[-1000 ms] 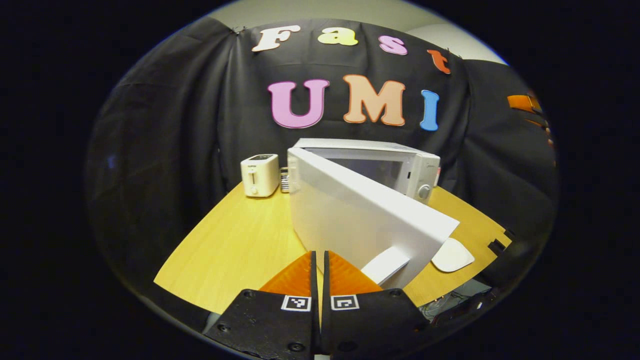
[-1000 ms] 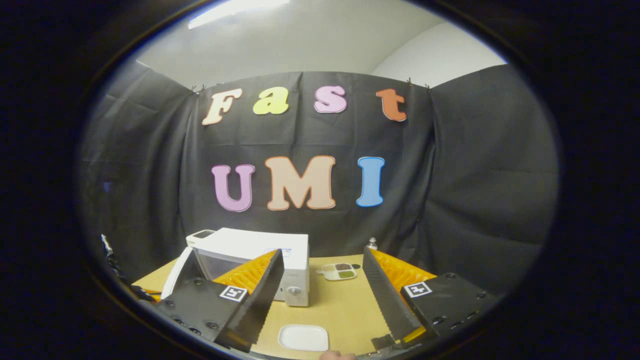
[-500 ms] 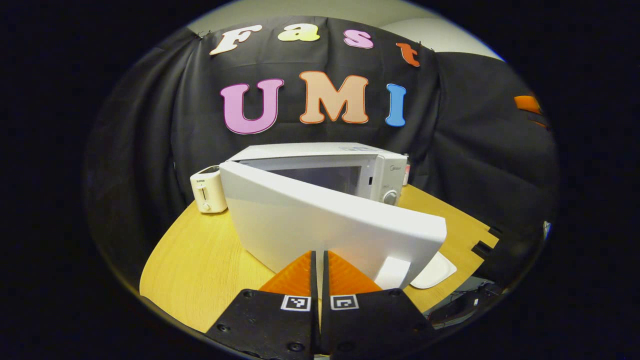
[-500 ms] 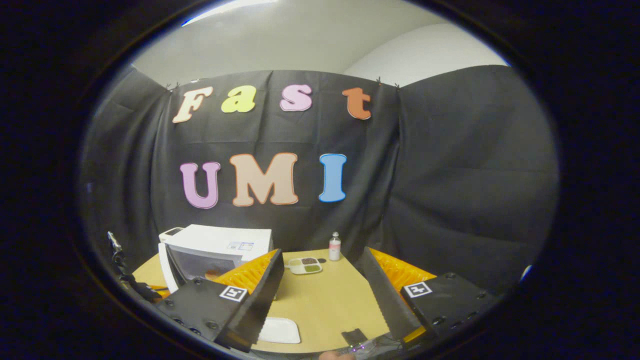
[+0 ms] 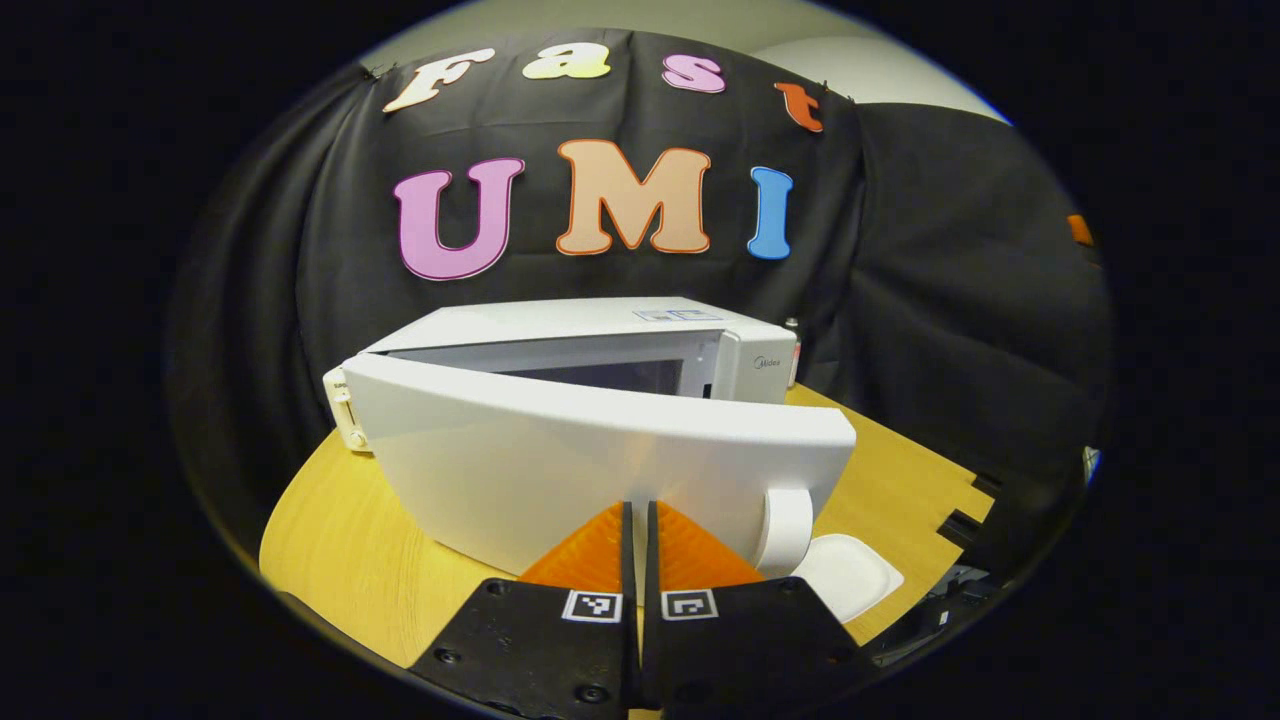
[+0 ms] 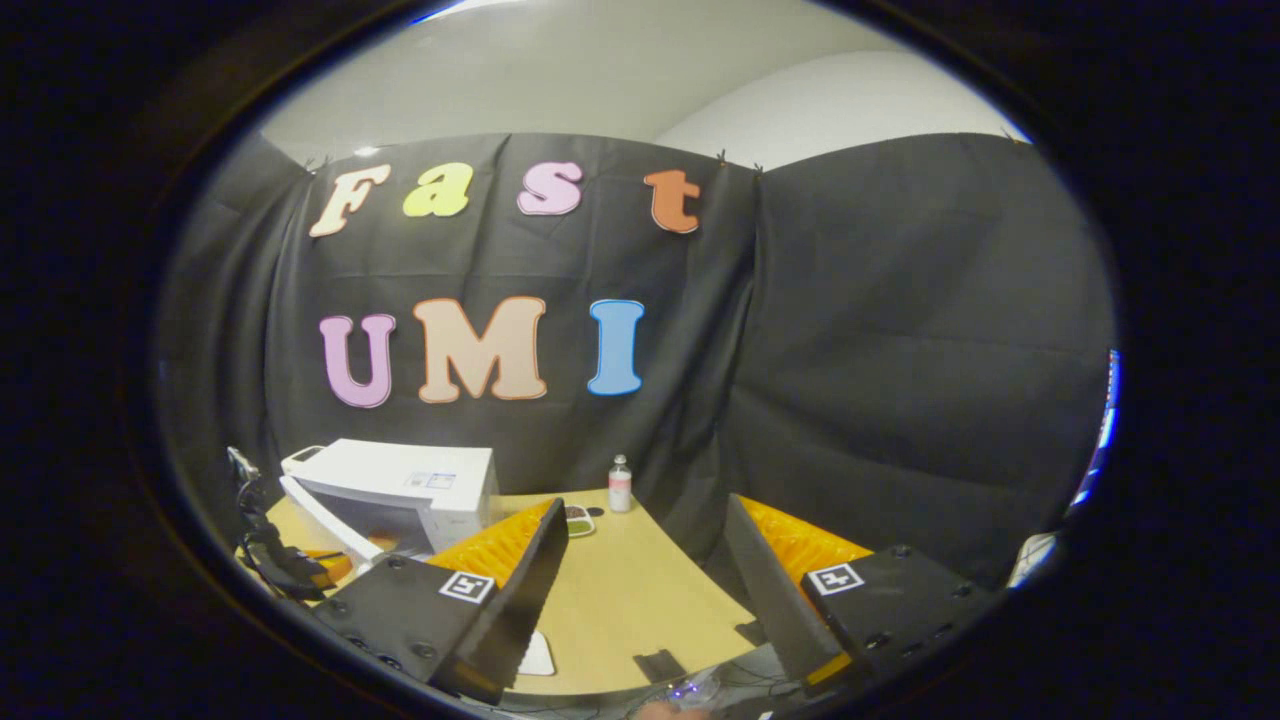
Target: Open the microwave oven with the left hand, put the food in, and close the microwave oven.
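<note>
The left gripper (image 5: 637, 530), fingers pressed together and holding nothing, is facing the half-open microwave door (image 5: 600, 465) at 12 o'clock, its long edge running 9-to-3, handle (image 5: 785, 518) at 1 o'clock.

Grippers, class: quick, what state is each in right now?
Left gripper: shut, holding nothing, close to the microwave door.
Right gripper: open, holding nothing.

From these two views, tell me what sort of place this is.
Probably a staged recording booth set up like a kitchen counter, not a real kitchen: a white microwave with its door ajar sits on a wooden table, and black cloth walls it in.
</note>
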Motion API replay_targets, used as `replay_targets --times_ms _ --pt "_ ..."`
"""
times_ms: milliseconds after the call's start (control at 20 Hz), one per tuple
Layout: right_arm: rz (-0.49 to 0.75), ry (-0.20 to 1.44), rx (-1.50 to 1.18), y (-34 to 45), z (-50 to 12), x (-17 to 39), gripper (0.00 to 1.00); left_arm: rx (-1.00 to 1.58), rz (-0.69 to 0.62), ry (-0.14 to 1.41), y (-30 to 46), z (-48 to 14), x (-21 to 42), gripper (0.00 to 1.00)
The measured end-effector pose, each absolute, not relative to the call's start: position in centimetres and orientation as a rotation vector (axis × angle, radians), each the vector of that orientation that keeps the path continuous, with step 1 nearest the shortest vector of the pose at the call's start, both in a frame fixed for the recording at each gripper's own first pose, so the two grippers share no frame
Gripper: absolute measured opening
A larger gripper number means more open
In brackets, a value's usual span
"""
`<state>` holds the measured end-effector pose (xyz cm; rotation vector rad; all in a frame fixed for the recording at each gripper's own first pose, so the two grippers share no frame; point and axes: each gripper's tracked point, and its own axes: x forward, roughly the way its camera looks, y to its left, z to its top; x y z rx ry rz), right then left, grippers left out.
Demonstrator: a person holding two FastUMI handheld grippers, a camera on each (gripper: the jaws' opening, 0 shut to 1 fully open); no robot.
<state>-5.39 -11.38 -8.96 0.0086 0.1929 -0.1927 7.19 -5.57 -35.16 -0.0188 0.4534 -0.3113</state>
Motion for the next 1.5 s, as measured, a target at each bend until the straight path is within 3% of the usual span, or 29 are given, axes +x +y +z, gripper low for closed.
replay_targets --times_ms 50,100,250,300,350,400,500,550,600,650,700,1050,1300,1500 --pt "-0.192 0.192 0.014 -11.5 -8.9 -5.3 0.89 -0.025 -0.306 0.452 -5.8 -35.3 8.0 0.0" --pt "-0.191 0.193 0.018 -11.7 -8.9 -5.1 0.97 -0.034 -0.299 0.452 -6.0 -35.4 8.8 0.0" --pt "-0.186 0.201 0.021 -12.1 -9.1 -4.6 0.97 -0.047 -0.283 0.45 -6.5 -35.8 11.2 0.0" --pt "-0.181 0.203 0.025 -12.1 -9.2 -4.4 0.89 -0.043 -0.275 0.446 -6.5 -35.8 12.0 0.0" --pt "-0.18 0.203 0.022 -12.2 -9.2 -4.2 0.89 -0.042 -0.269 0.444 -6.5 -35.9 12.9 0.0" --pt "-0.179 0.201 0.016 -12.3 -9.3 -4.0 0.97 -0.045 -0.263 0.44 -6.6 -36.1 13.6 0.0" --pt "-0.17 0.2 0.005 -12.5 -9.4 -3.5 0.97 -0.059 -0.252 0.436 -6.9 -36.0 15.1 0.0" --pt "-0.164 0.2 0.009 -12.4 -9.4 -3.3 0.89 -0.062 -0.249 0.435 -7.2 -36.1 15.7 0.0" --pt "-0.164 0.203 0.012 -12.6 -9.5 -2.9 0.89 -0.058 -0.244 0.431 -7.4 -36.2 16.3 0.0" --pt "-0.165 0.204 0.014 -12.8 -9.6 -2.6 0.97 -0.054 -0.237 0.425 -7.7 -36.2 17.0 0.0" --pt "-0.165 0.203 0.016 -13.0 -9.6 -2.3 0.89 -0.053 -0.23 0.421 -7.8 -36.3 17.6 0.0" --pt "-0.142 0.181 0.01 -12.9 -9.2 -0.6 0.89 -0.071 -0.328 0.427 -11.7 -37.2 19.1 0.01" --pt "-0.129 0.177 0.018 -12.4 -9.1 -0.7 0.89 0.017 -0.313 0.372 -11.2 -34.1 18.8 0.01" --pt "-0.096 0.166 0.042 -10.5 -8.9 -0.3 0.89 -0.008 -0.297 0.265 -9.3 -26.9 16.5 0.0"
